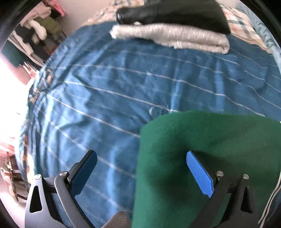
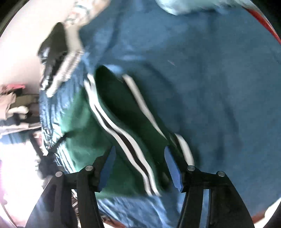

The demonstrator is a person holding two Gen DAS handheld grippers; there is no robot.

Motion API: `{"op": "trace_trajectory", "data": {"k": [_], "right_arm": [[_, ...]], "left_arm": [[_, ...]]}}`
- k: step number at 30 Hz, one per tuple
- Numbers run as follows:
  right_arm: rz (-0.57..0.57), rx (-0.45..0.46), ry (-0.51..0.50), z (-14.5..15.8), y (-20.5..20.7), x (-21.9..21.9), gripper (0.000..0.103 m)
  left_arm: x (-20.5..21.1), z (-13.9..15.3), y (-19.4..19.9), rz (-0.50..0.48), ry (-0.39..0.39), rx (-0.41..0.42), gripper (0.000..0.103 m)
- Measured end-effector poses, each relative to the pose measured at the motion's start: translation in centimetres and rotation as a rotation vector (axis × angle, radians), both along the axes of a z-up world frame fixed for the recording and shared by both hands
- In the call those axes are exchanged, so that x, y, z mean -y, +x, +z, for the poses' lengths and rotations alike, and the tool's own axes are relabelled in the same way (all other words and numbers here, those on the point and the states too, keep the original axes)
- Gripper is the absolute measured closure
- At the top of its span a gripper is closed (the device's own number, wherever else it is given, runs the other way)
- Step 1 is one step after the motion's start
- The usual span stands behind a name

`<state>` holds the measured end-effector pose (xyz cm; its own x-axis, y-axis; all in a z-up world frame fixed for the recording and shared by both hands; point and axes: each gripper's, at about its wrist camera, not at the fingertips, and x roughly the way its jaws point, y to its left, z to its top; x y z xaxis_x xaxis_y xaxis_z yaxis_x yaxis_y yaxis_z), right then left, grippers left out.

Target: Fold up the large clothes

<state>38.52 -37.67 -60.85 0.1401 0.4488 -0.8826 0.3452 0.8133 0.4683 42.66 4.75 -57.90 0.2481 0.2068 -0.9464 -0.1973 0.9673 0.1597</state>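
Observation:
A green garment (image 1: 202, 140) lies on the blue striped bedspread (image 1: 114, 84), filling the lower right of the left wrist view. My left gripper (image 1: 143, 171) hovers over its left edge, jaws wide apart, one blue pad (image 1: 200, 173) above the green cloth and the other over the bedspread. In the right wrist view the green garment (image 2: 82, 133) shows white and black side stripes (image 2: 123, 133), blurred. My right gripper (image 2: 140, 168) stands open just above the striped part, and the pads do not press on the cloth.
A folded grey fluffy garment (image 1: 168, 37) with a black one (image 1: 175, 12) on top lies at the far side of the bed. Plaid bedding (image 1: 240, 22) lies behind it. The bed's edge and a rack of clothes (image 1: 38, 29) are at the left.

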Motion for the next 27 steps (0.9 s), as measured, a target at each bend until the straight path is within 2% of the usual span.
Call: {"op": "trace_trajectory", "data": {"k": [2,4,5,6,7,9,11,13,15,16,19,20,22,24,25,27], "right_arm": [[0.044,0.026,0.002,-0.6,3.5,-1.7,0.043],[0.097,0.004,0.005,-2.4,6.8,-4.6,0.043],[0.126,-0.014,0.009,-3.1,7.4,-5.8,0.046],[0.156,-0.032,-0.015,-3.9,8.2,-7.0,0.086],[0.169,-0.037,-0.019,-4.4,9.1,-7.7,0.098],[0.178,0.003,-0.112,-3.2,9.8,-8.0,0.099],[0.101,0.037,-0.126,-2.1,9.7,-5.5,0.099],[0.041,0.015,-0.156,-3.0,10.2,-3.7,0.100],[0.032,-0.059,-0.117,-5.7,10.3,-3.3,0.100],[0.058,-0.069,-0.122,-6.2,10.4,-3.6,0.100],[0.125,-0.060,-0.059,-5.4,10.5,-4.2,0.099],[0.133,-0.063,-0.027,-4.9,10.6,-3.9,0.096],[0.142,-0.063,0.038,-4.0,10.3,-2.8,0.081],[0.142,-0.028,0.064,-3.5,9.4,-1.5,0.021],[0.152,-0.020,0.061,-3.4,8.8,-1.2,0.013],[0.236,-0.052,0.040,-4.5,7.5,-1.5,0.010]], "left_arm": [[0.1,-0.1,0.1,-0.011,-0.007,0.011,0.000],[0.3,0.1,-0.1,-0.021,0.002,0.018,0.000],[0.2,0.1,-0.3,-0.018,-0.004,0.022,0.000],[0.1,0.2,-0.3,-0.012,-0.012,0.022,0.000],[-0.1,0.1,-0.4,-0.002,-0.028,0.019,0.000],[-0.4,0.2,-0.7,0.016,-0.054,0.014,0.000],[-0.4,0.6,-1.0,0.027,-0.080,0.012,0.000],[-0.4,1.1,-1.2,0.033,-0.093,0.018,0.000],[-0.4,1.6,-1.4,0.029,-0.083,0.022,0.000],[-0.4,1.8,-1.7,0.029,-0.069,0.019,0.000],[-1.1,2.6,-2.6,0.046,-0.075,0.013,0.000],[-1.5,3.0,-3.1,0.058,-0.082,0.017,0.000],[-2.3,3.9,-4.3,0.075,-0.115,0.028,0.000],[-3.1,4.6,-5.5,0.102,-0.130,0.036,0.000],[-3.6,4.8,-6.2,0.113,-0.146,0.040,0.000],[-4.3,4.5,-7.6,0.139,-0.166,0.032,0.000]]}}
